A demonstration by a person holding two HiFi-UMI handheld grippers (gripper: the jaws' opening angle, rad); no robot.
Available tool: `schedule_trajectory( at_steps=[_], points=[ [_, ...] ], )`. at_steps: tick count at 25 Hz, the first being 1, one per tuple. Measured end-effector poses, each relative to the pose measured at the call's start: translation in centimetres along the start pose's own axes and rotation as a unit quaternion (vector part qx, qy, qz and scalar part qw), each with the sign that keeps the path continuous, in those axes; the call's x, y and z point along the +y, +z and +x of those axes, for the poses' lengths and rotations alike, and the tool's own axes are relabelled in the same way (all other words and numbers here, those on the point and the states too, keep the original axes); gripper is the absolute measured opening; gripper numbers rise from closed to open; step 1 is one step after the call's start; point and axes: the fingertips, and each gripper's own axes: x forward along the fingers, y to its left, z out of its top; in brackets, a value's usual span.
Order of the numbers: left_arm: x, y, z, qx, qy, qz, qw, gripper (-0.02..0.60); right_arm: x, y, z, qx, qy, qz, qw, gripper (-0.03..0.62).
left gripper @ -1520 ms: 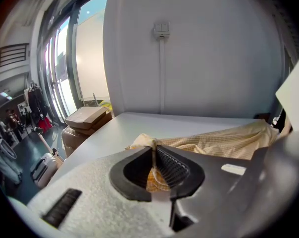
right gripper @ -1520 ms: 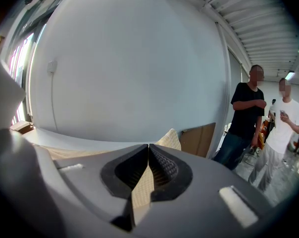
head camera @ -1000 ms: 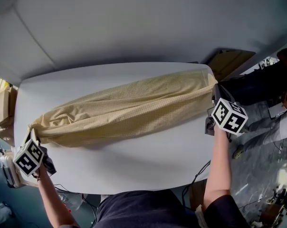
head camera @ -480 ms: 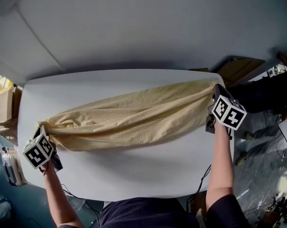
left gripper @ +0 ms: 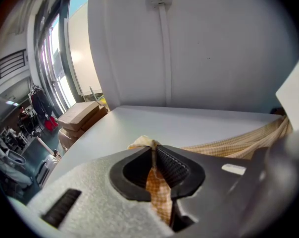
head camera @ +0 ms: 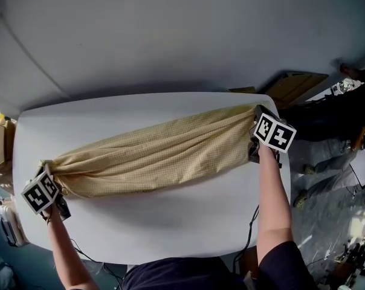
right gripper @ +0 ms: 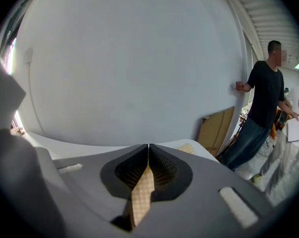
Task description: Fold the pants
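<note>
The yellow checked pants (head camera: 158, 156) lie stretched as a long bundle across the white table (head camera: 170, 216), from lower left to upper right. My left gripper (head camera: 48, 171) holds the left end near the table's left edge, shut on a pinch of cloth (left gripper: 159, 195) that shows between the jaws (left gripper: 153, 150). At the table's right edge my right gripper (head camera: 259, 110) is shut on the other end, with a strip of checked fabric (right gripper: 141, 195) caught between its closed jaws (right gripper: 148, 150). The cloth sags onto the table between them.
Cardboard boxes (left gripper: 80, 115) stand on the floor past the table's left side. A cardboard sheet (right gripper: 216, 128) leans on the white wall at the right. A person in black (right gripper: 266, 98) stands beyond the right corner, another at the edge.
Both grippers have sunk toward the table with the pants between them. The right one has shifted left and farther from me in the head view; the cloth now rests lower.
</note>
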Motion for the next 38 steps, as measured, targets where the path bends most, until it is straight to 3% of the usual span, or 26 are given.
schedule_trajectory(
  at_steps=[7,11,17,23,27,31,38],
  points=[
    [-0.2,0.2,0.1,-0.008,-0.018,-0.003,0.9998,0.064,0.3,-0.6,1.6,0.011,0.012,0.009,1.0,0.017],
    [-0.3,0.6,-0.3,-0.018,-0.028,-0.006,0.9994,0.114,0.2,-0.4,1.7,0.009,0.022,0.023,0.999,0.071],
    [-0.1,1.2,-1.6,-0.035,-0.033,-0.007,0.9988,0.135,0.8,0.6,0.2,-0.009,0.034,0.008,0.999,0.084],
    [0.2,1.1,-2.5,-0.051,-0.043,-0.016,0.9977,0.158,2.7,1.0,-2.4,-0.025,0.065,-0.016,0.997,0.089],
    [2.2,1.3,-4.1,-0.062,-0.029,-0.019,0.9975,0.156,6.9,0.3,-4.2,-0.028,0.113,-0.037,0.993,0.086],
    [2.2,0.9,-5.8,-0.068,-0.045,-0.017,0.9965,0.134,11.5,-0.6,-6.3,-0.031,0.16,-0.062,0.985,0.083],
    [-1.2,-1.3,-8.3,-0.067,-0.107,-0.006,0.992,-0.003,17.8,-2.1,-9.2,-0.03,0.21,-0.086,0.973,0.057]
  ],
)
